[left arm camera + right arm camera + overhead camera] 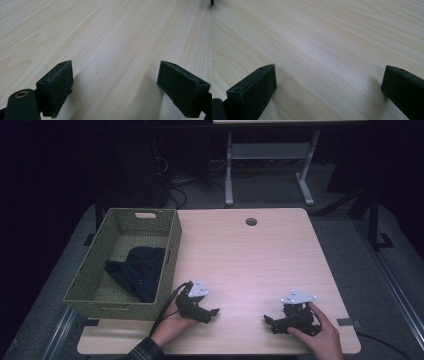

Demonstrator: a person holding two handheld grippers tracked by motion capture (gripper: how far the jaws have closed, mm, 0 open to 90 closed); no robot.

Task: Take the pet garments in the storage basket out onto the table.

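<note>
A woven green basket stands at the table's left side with a dark cloth lying inside it. My left gripper rests on the wooden table just right of the basket's near corner, held by a hand. It is open, and bare wood lies between its black pads. My right gripper rests near the front right of the table and points left toward the other one. It is open too, with bare wood between its pads.
A round cable hole sits near the table's far edge. Beyond the table stand a white desk frame and loose cables on the floor. The table's front edge runs just below both hands.
</note>
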